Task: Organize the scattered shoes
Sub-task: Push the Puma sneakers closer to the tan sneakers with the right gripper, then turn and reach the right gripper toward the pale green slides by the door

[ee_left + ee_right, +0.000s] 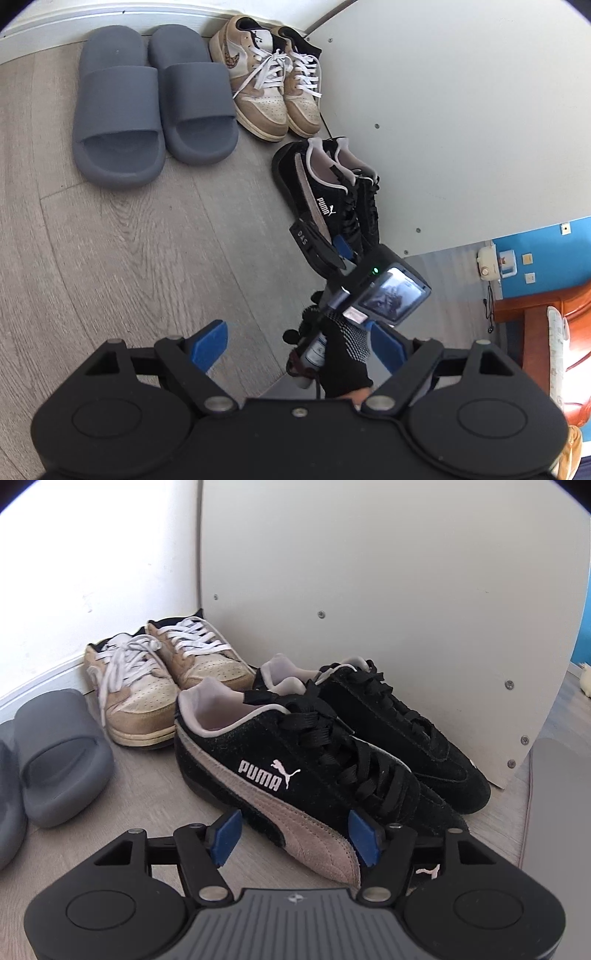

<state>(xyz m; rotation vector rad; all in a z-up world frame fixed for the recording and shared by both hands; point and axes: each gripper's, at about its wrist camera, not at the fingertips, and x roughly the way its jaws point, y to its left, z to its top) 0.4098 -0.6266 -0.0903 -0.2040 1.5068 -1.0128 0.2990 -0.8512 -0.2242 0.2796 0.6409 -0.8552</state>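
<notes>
Shoes stand in pairs on the grey floor. Grey slides lie on the left, and tan sneakers with white laces sit in the corner. A black Puma pair rests beside the white panel. My right gripper is open, its blue pads either side of the near Puma shoe's forefoot; contact is unclear. The far Puma shoe lies against the panel. My left gripper hangs open and holds nothing, above and behind the gloved hand that holds the right gripper.
A white screw-studded panel walls off the right side. A white wall with a baseboard runs behind the shoes. Bare floor spreads to the left. A blue wall and orange wooden furniture lie far right.
</notes>
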